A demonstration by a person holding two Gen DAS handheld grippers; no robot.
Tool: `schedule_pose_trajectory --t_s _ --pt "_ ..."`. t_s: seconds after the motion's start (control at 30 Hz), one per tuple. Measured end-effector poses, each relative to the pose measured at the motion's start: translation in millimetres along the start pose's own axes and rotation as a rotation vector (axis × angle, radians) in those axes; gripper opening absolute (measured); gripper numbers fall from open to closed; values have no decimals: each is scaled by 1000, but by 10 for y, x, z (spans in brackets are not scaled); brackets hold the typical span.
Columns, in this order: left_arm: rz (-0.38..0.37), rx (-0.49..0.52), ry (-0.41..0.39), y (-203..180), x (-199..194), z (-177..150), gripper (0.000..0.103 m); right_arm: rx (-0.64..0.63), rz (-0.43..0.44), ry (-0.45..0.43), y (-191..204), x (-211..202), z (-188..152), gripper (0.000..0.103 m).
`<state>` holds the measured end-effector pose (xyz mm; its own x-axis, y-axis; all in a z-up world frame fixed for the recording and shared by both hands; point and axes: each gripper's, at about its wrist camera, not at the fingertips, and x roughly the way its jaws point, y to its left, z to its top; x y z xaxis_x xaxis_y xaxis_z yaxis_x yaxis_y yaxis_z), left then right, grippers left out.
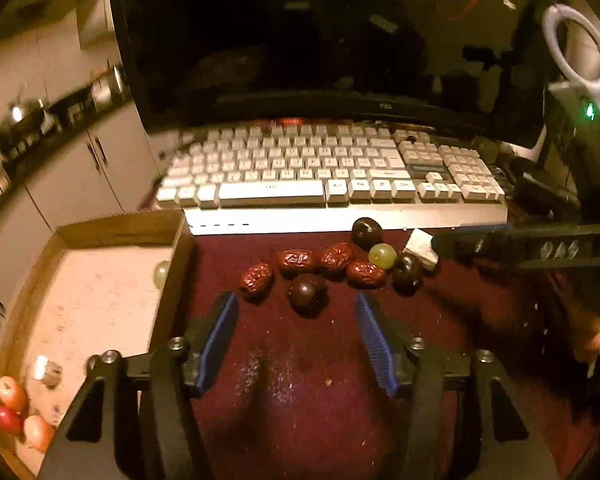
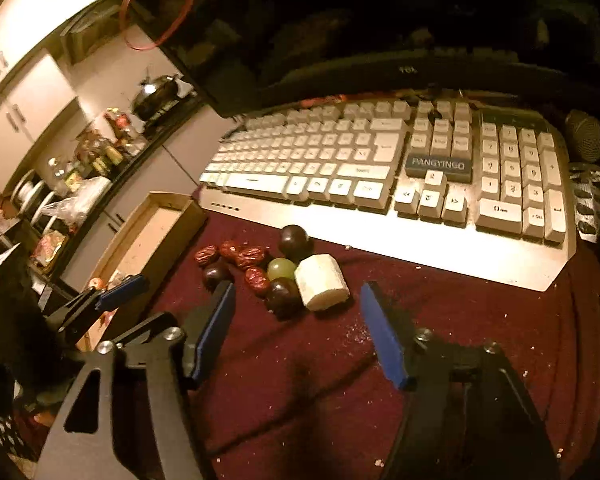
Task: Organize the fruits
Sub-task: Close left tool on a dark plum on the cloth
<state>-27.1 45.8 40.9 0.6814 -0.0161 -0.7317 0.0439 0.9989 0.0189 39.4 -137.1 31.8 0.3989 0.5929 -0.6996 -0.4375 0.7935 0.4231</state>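
A heap of fruit lies on the dark red cloth: wrinkled red dates (image 1: 296, 262), dark round plums (image 1: 307, 292), a green grape (image 1: 382, 255) and a white chunk (image 1: 420, 248). My left gripper (image 1: 296, 308) is open just short of the nearest plum, with nothing between its blue pads. My right gripper (image 2: 296, 292) is open too, its tips on either side of a dark plum (image 2: 282, 296) and the white chunk (image 2: 322, 280) without touching them. A cardboard tray (image 1: 120, 228) on the left holds another green grape (image 1: 161, 274) and small red-orange fruits (image 1: 12, 394).
A white keyboard (image 1: 300, 168) lies right behind the fruit, with a dark monitor (image 1: 300, 40) above it. A finger (image 2: 120, 290) of the left gripper shows over the tray (image 2: 156, 236) in the right wrist view. Cluttered shelves and cabinets stand far left.
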Motion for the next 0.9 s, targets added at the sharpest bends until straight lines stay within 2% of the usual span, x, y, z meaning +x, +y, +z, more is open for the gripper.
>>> schedule_pose_trajectory --t_s 0.07,0.13,0.2,0.33,0.47,0.67,0.73,0.83,0.9 --pt "5 -3 54 32 113 37 52 -9 -56 55 29 119 45 55" --pt "-15 -5 73 49 186 53 50 10 -82 106 25 235 77 47" --pt "-22 -15 99 71 257 56 47 19 -109 127 17 329 88 46" --pt "-23 -5 150 73 421 29 41 23 -107 109 7 347 85 45" --pt "-50 -6 146 30 452 26 40 42 -63 105 -53 344 72 45" --pt "-30 12 128 -11 506 69 33 92 37 119 -156 336 54 43" --pt "-38 22 122 -27 507 74 27 93 47 89 -175 253 64 43" --pt "-34 33 112 -32 508 65 26 56 9 0 -112 36 102 45" --pt "-39 25 108 -10 505 57 26 -3 15 -35 0 -83 109 45"
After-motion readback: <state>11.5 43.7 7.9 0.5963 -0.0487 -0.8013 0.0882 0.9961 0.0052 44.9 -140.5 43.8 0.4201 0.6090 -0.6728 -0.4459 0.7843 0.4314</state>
